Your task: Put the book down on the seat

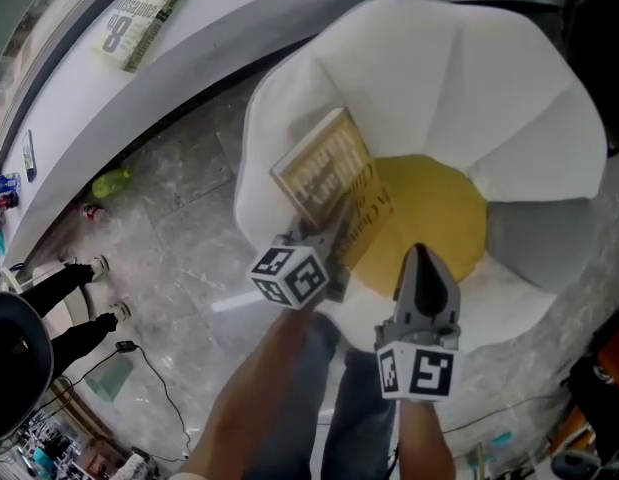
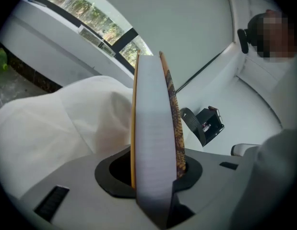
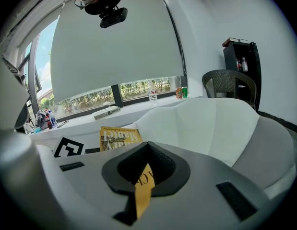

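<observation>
Both tongs are clamped; left tongs (image 1: 324,240) grip the book (image 1: 321,168) at its near edge, and the left gripper view shows the page block (image 2: 153,128) standing upright between the jaws, plain yellow cover on 1 side, patterned cover on the other; right tongs (image 1: 420,258) are pinched on a thin yellow cover flap (image 3: 142,195) printed "AC"; head view shows a lettered yellow leaf fanning from the book toward the right tongs, so I read it as the book's opened cover or jacket, but can't confirm the join; book is in the air, tilted, over the left-front part of the white chair (image 1: 429,78), resting on nothing I can see; target is the yellow seat (image 1: 449,213), which lies right of and below the book, just beyond the right tongs' tip; book's long axis runs from the tongs up and away to the left, toward the chair's left petal; judgement: next move is a swing right plus a rotation to lay it flat on the cushion; left tongs carry the weight, right tongs are nearer the seat and only steer the flap; risk: flap folds under or tears if the 2 tongs drift apart.
</observation>
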The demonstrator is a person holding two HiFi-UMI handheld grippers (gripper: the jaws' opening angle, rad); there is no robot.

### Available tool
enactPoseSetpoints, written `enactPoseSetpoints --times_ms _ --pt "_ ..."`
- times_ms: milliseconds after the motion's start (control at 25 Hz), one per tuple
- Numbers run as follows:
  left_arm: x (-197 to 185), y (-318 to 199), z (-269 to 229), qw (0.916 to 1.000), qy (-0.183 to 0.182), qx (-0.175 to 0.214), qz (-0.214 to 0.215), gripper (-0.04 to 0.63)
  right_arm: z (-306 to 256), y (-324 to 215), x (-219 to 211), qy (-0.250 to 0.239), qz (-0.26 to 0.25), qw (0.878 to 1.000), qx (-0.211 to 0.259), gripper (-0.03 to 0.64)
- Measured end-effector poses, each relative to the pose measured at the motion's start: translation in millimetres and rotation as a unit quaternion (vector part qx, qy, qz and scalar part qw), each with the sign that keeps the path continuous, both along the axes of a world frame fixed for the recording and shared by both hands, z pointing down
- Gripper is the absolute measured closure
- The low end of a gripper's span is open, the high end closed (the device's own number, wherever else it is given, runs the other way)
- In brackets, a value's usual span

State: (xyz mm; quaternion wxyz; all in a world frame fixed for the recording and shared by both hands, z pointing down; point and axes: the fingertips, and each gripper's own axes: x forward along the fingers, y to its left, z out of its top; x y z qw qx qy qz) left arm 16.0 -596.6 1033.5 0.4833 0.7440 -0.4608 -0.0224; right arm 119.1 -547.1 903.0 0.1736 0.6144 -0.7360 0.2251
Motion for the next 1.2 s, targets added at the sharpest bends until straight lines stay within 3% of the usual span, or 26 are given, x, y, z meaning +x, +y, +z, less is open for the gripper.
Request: enactPoseSetpoints --times_ms 160,440,600,840,960,1080,1200 --pt "-1 -2 33 0.9986 0.041 -0.026 -0.018 0.449 21 -2 -5 0.002 -0.002 1.0 0.001 0.615" --pt "-4 0 54 0.9976 0.058 -0.03 -0.023 0.448 37 3 -14 -0.007 -0.001 1.0 -0.011 0.615" --pt "-8 5 59 0.9974 0.041 -0.053 -0.027 0.435 34 5 -19 -0.01 -0.003 1.0 -0.012 0.615" --pt "-13 18 47 0.9953 0.034 -0.077 -0.048 0.342 13 13 -19 -0.008 -0.002 1.0 -0.008 0.615" --pt "-22 25 52 0.9948 0.009 -0.085 -0.056 0.309 9 12 -18 -0.01 0.0 1.0 -0.004 0.615" --pt "-31 37 56 0.9931 -0.016 -0.101 -0.057 0.292 -1 11 -17 -0.011 0.0 1.0 0.004 0.615" --pt "-40 43 52 0.9907 -0.019 -0.115 -0.071 0.288 -12 8 -16 -0.011 0.0 1.0 0.012 0.615"
